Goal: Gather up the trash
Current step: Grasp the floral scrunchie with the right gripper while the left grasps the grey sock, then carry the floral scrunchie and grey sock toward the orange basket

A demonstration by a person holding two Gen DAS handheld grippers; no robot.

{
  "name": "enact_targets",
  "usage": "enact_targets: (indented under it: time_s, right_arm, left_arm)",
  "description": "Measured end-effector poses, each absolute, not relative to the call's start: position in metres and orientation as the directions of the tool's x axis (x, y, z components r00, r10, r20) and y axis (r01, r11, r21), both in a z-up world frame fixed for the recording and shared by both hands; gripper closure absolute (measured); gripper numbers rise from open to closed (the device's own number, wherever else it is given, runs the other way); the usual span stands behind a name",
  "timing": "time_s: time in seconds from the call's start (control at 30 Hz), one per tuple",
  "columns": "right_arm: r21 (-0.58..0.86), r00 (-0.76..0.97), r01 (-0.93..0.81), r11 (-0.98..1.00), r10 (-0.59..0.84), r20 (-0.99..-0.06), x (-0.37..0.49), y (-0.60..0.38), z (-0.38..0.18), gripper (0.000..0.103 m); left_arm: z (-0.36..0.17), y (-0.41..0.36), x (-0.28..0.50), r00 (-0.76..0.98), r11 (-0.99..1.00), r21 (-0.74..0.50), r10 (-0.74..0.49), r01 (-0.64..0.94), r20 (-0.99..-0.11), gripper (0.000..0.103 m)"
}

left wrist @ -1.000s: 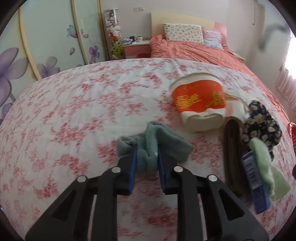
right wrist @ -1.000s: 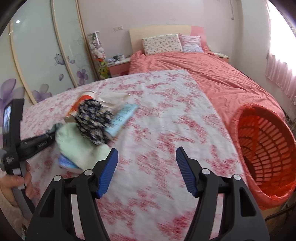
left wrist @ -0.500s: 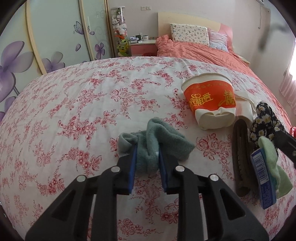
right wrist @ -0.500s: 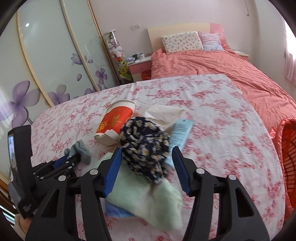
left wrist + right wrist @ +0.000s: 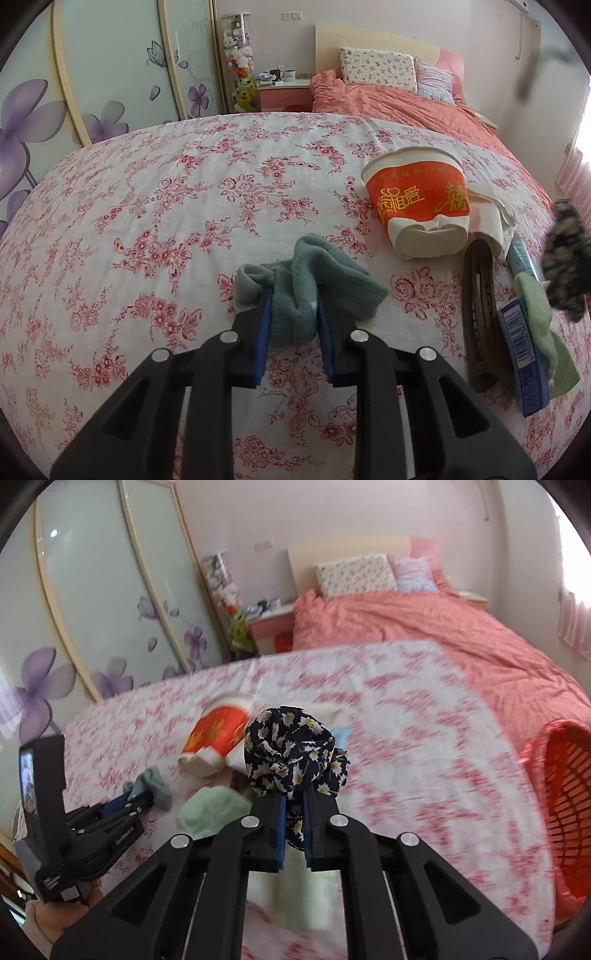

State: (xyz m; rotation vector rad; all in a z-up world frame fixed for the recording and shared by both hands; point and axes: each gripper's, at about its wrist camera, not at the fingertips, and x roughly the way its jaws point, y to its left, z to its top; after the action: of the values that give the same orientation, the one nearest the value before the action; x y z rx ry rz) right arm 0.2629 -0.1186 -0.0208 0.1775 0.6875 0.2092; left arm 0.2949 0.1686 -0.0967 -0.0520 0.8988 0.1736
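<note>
My left gripper (image 5: 293,317) is shut on a grey-green sock (image 5: 314,284) that rests on the floral sheet; it also shows in the right wrist view (image 5: 125,805). My right gripper (image 5: 294,830) is shut on a dark daisy-print cloth (image 5: 295,753) and holds it above the bed; that cloth shows blurred at the right edge of the left wrist view (image 5: 565,258). An orange and white paper cup (image 5: 421,206) lies on its side. A blue packet (image 5: 522,365), a light green cloth (image 5: 543,328) and a dark brown hair clip (image 5: 480,317) lie to the right.
An orange plastic basket (image 5: 565,808) stands off the right side of the bed. White crumpled paper (image 5: 491,206) lies behind the cup. A coral duvet (image 5: 424,627), pillows and a nightstand are at the far end. Sliding wardrobe doors line the left.
My right gripper has closed on the daisy-print cloth and lifted it off the pile. My left gripper stays shut on the sock, nearly still.
</note>
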Motion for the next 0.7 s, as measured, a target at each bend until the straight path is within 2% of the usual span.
enact_targets:
  time_s: [0.3,0.57,0.67,0.7]
  right_arm:
    - [0.188,0.719,0.026,0.982,0.112,-0.686,0.258,-0.177,-0.048,0.095]
    - [0.172,0.689,-0.008,0.985,0.13,-0.713,0.261,-0.172,-0.06,0.093]
    - [0.176,0.684,-0.018,0.984,0.14,-0.716,0.263,-0.168,-0.061,0.079]
    - [0.174,0.681,-0.021,0.984,0.142,-0.718,0.265,-0.165,-0.062,0.071]
  left_arm:
    - [-0.097,0.164,0.295,0.611,0.986,0.045,0.136,-0.162,-0.78,0.079]
    - [-0.096,0.165,0.295,0.616,0.988,0.032,0.12,-0.153,-0.779,0.08]
    - [-0.096,0.165,0.296,0.613,0.988,0.041,0.126,-0.151,-0.78,0.079]
    - [-0.097,0.165,0.296,0.613,0.988,0.042,0.127,-0.151,-0.78,0.079]
